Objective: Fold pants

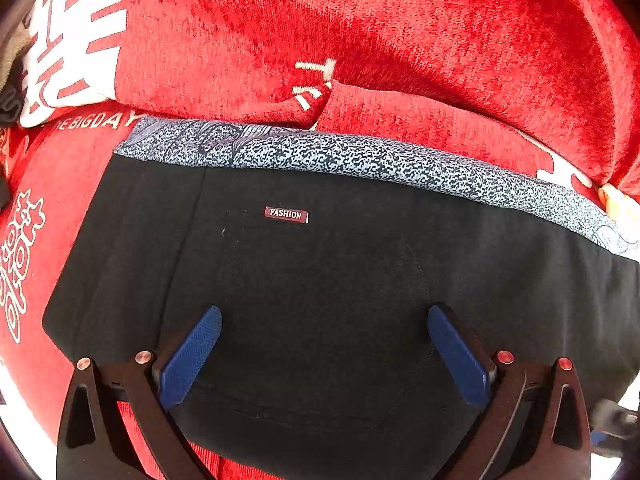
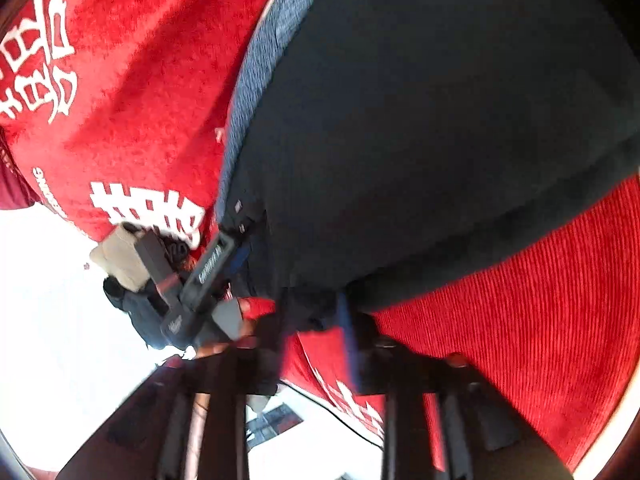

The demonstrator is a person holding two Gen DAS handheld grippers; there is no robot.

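Left wrist view: left gripper [image 1: 324, 344] hangs over the black pants [image 1: 320, 280], jaws spread wide, nothing between the blue pads [image 1: 192, 356]. Pants fill the frame from 6 to 12 o'clock off the jaws. Speckled blue-grey waistband [image 1: 360, 160] runs crosswise from 10 toward 3 o'clock, so that edge lies square to the fingers. Small "FASHION" tag [image 1: 286, 215] sits at 11 o'clock, between jaws and band. Left edge of the garment falls from 10 down to 8 o'clock. Cloth looks flat and smooth, dark, a faint seam or two; seemingly already doubled into a block, though layers can't be counted. Red bedspread [image 1: 400, 20] with white lettering lies beneath and beyond. Something pale at the band's 3 o'clock end, perhaps a fingertip; too little shows.

Right wrist view: blurred. Right gripper [image 2: 316, 316] sits at a low corner of the pants [image 2: 440, 140]; dark cloth appears bunched between the fingers, so it reads as pinching the fabric, though blur leaves some doubt. Garment stretches away toward 12–2 o'clock. Waistband [image 2: 256, 80] climbs from 10 toward 12 o'clock. Left gripper [image 2: 192, 280] shows at 10 o'clock, at the band's near end. Red spread [image 2: 520, 300] at 3 o'clock.

Judgement: the right gripper has the cloth; the left is free, poised to take a hold for the next fold.
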